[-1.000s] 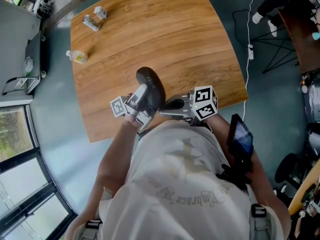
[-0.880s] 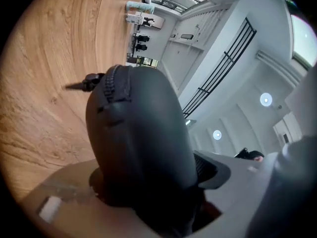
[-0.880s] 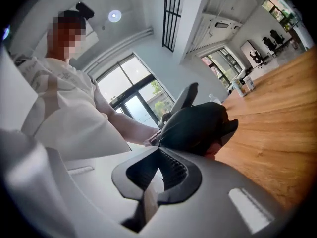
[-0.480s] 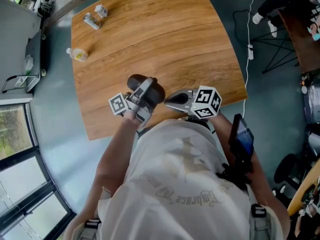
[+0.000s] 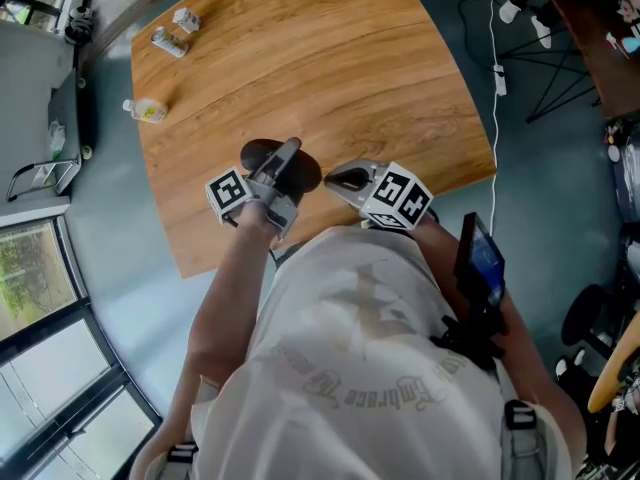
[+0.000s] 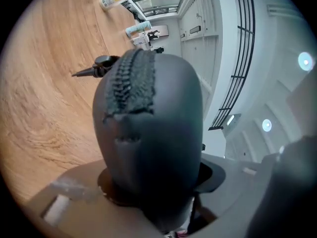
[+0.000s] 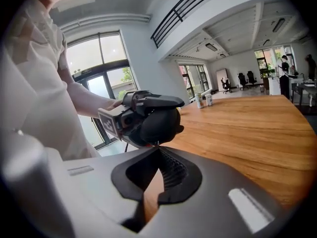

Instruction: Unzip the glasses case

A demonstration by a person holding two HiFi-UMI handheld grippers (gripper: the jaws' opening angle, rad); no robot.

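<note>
Being clamped by the left gripper (image 5: 283, 160), whose jaws have just been closing on it, the glasses case (image 6: 158, 133) is being held over the near edge of the wooden table (image 5: 330, 58), seemingly so that the right gripper (image 5: 338, 178), pinched shut on nothing beside it, can be brought to the zip (image 6: 132, 81).

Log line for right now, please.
left gripper: jaws just closing, on case | right gripper: shut, by case | zip: looks closed

We see even daylight from the windows (image 7: 99, 58); both gripper views bulge inside dark round edges, and the close glasses case (image 6: 153, 133) blurs.
</note>
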